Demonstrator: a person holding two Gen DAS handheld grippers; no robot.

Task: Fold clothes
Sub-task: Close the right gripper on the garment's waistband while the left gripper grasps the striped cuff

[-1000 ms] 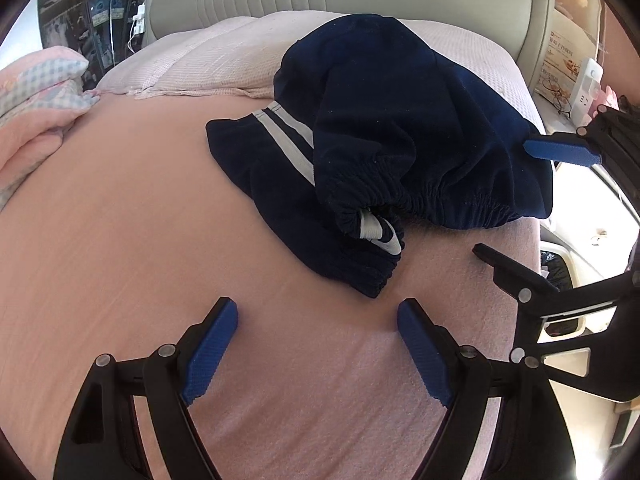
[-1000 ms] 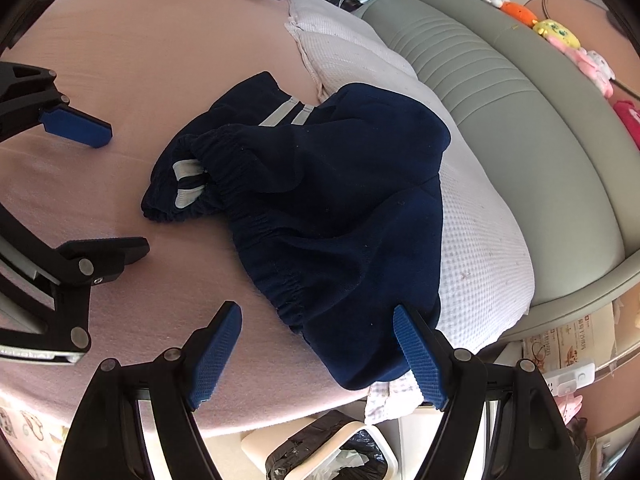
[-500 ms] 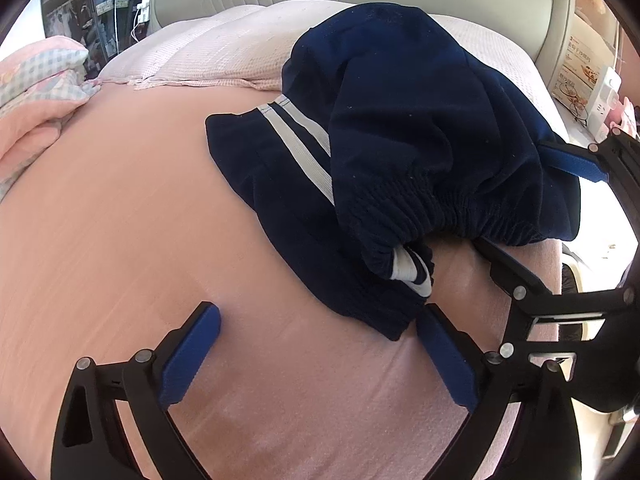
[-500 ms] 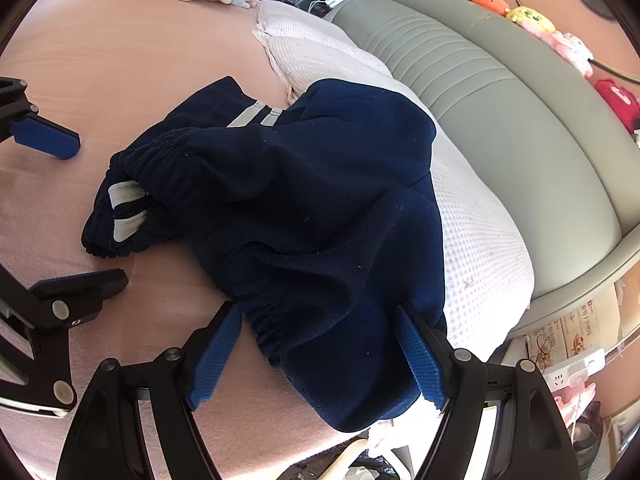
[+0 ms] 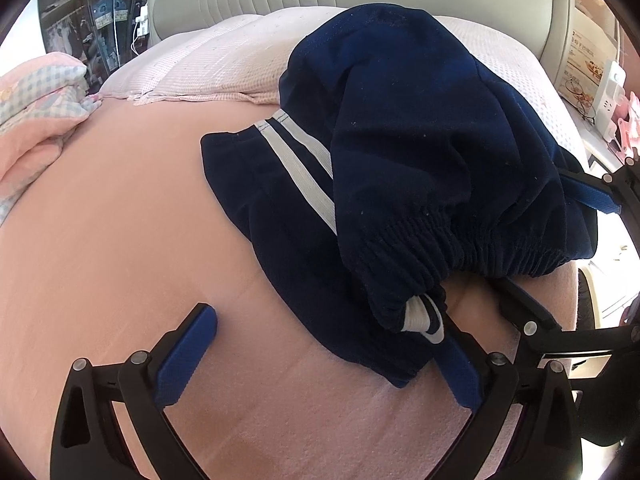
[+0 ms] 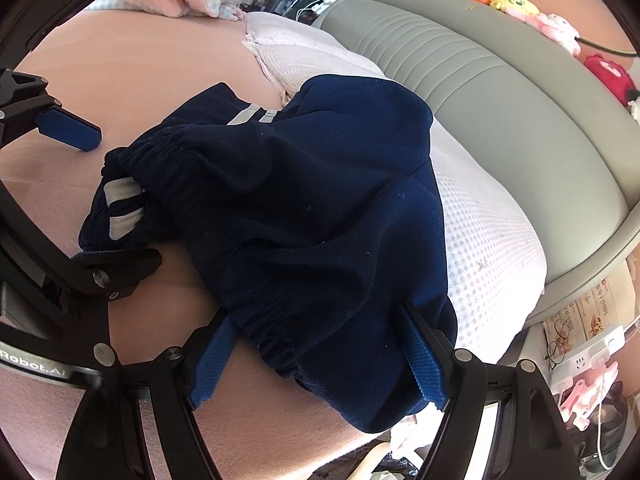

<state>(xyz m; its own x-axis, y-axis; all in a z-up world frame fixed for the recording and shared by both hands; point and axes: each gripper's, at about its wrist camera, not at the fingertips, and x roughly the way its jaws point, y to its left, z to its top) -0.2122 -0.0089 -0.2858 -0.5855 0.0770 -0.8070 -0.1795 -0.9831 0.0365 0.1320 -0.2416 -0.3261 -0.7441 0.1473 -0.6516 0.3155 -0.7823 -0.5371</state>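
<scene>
Navy trousers (image 5: 400,184) crumpled on bed (image 5: 100,240); both claws wide.

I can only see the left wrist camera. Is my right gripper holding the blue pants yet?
Observer: Not yet. In the right wrist view the right gripper is open. The elastic waistband of the navy pants lies between its pads, not pinched.
Operator: Are the pants all on the bed?
Observer: No. One corner looks to hang over the edge of the bed, beside that gripper.
Operator: What's on top of the headboard?
Observer: A row of plush toys sits along the headboard.
</scene>
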